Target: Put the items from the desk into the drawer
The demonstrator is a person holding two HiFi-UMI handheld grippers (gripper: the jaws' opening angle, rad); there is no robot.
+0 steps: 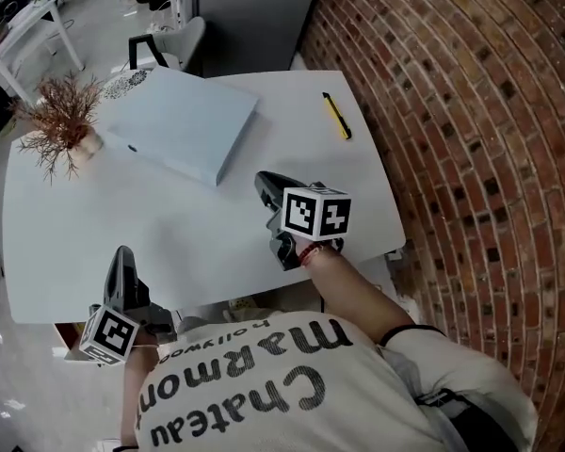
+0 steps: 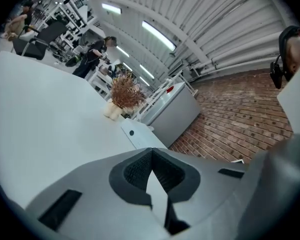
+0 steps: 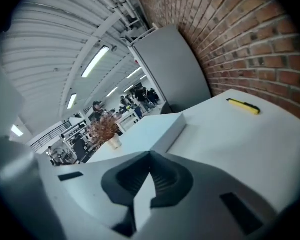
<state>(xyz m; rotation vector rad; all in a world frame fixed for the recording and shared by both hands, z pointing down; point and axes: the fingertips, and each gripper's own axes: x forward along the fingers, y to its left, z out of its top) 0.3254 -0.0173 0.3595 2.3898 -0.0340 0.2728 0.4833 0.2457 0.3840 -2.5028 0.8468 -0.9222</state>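
- Head view: a slim yellow-and-black pen [image 1: 337,116] lies on the white desk [image 1: 169,229], ahead and right of my right gripper [image 1: 266,188].
- A flat pale-blue box [image 1: 184,122] sits ahead and left of that gripper.
- My left gripper [image 1: 122,260] and my right one both have their jaws pressed together on nothing.

Bright, even light from long ceiling strip lamps [image 2: 157,35]; soft shadows. Gripper views fisheye-bent, corners dark, slightly blurred.

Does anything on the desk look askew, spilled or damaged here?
Nothing is spilled or damaged. Only the pale blue box lies skewed to the edges of the desk. The slim yellow tool lies flat on the side near the brick wall, and the dried plant stands upright at the far left corner.
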